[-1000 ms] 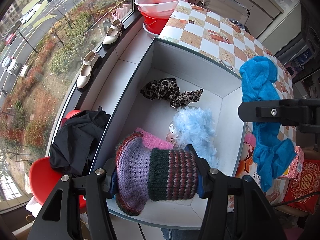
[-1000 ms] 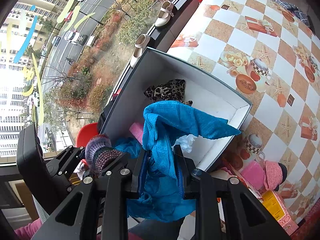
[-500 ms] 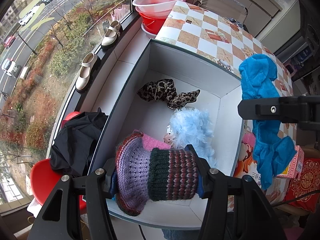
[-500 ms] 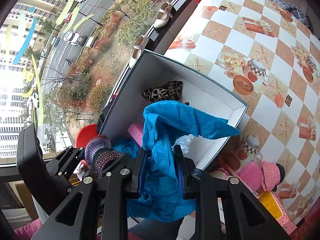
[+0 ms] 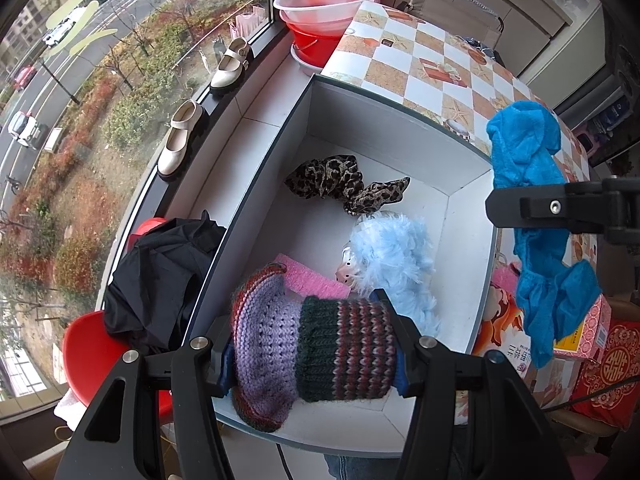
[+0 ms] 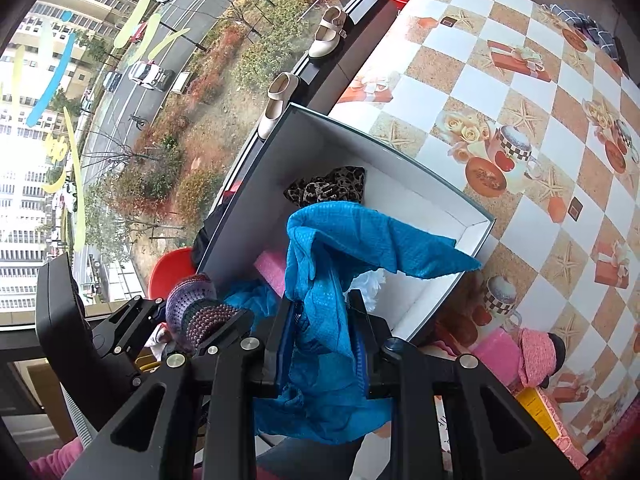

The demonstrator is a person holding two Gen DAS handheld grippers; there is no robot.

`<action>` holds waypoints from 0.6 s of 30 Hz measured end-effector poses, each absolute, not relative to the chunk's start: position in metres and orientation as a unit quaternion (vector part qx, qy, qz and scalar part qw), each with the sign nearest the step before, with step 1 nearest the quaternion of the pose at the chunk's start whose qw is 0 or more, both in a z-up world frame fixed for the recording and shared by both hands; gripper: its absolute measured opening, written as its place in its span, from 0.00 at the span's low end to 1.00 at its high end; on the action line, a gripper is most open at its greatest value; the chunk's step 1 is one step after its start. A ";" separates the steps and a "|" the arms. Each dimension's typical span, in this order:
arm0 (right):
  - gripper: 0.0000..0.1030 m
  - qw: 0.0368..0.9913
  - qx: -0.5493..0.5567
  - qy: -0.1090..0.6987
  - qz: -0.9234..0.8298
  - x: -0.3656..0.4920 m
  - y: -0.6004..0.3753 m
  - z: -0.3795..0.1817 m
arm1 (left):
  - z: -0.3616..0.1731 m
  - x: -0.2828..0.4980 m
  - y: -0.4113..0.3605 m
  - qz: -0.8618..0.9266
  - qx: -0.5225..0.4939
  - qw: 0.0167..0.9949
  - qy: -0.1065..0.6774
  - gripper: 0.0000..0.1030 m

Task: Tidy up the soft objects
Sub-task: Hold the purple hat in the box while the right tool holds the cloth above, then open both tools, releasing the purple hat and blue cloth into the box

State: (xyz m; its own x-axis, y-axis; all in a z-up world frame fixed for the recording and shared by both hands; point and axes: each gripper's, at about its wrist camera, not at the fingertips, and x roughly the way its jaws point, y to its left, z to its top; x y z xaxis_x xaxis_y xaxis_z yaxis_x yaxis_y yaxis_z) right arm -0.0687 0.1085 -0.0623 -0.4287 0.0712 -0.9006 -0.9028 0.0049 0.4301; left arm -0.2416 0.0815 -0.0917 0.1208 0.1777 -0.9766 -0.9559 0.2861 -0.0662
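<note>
A white open box (image 5: pixel 472 240) (image 6: pixel 472 228) sits at the table's window-side edge. Inside lie a leopard-print cloth (image 5: pixel 340 182) (image 6: pixel 328 188), a fluffy light-blue toy (image 5: pixel 396 248) and a pink piece (image 5: pixel 312 280) (image 6: pixel 272 266). My left gripper (image 5: pixel 310 356) is shut on a purple and dark striped knit hat (image 5: pixel 316 352) (image 6: pixel 196 312), held over the box's near end. My right gripper (image 6: pixel 322 328) is shut on a bright blue cloth (image 6: pixel 340 248) (image 5: pixel 532 216), which hangs above the box's right side.
The checkered tablecloth (image 6: pixel 540 92) spreads to the right. Red and pink basins (image 5: pixel 328 12) stand at the far end. Two cream shoes (image 5: pixel 180 140) rest on the window sill. A black garment (image 5: pixel 160 272) lies on a red chair (image 5: pixel 84 352). Pink items (image 6: pixel 532 352) and colourful cartons (image 5: pixel 600 360) lie near the box.
</note>
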 end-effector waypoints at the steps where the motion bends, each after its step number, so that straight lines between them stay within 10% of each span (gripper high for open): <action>1: 0.26 0.400 -0.355 0.585 0.610 -0.068 0.109 -0.062 | -0.092 -0.242 0.081 0.447 -0.397 0.634 0.490 0.58; 18: 0.26 0.405 -0.355 0.586 0.605 -0.063 0.108 -0.060 | -0.095 -0.237 0.083 0.441 -0.396 0.637 0.493 0.58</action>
State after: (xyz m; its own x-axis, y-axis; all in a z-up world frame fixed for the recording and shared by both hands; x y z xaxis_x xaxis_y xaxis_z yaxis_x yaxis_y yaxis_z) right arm -0.0633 0.1078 -0.0598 -0.4192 0.0749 -0.9048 -0.9068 0.0147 0.4214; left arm -0.2369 0.0828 -0.0945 0.1262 0.1711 -0.9771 -0.9521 0.2975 -0.0708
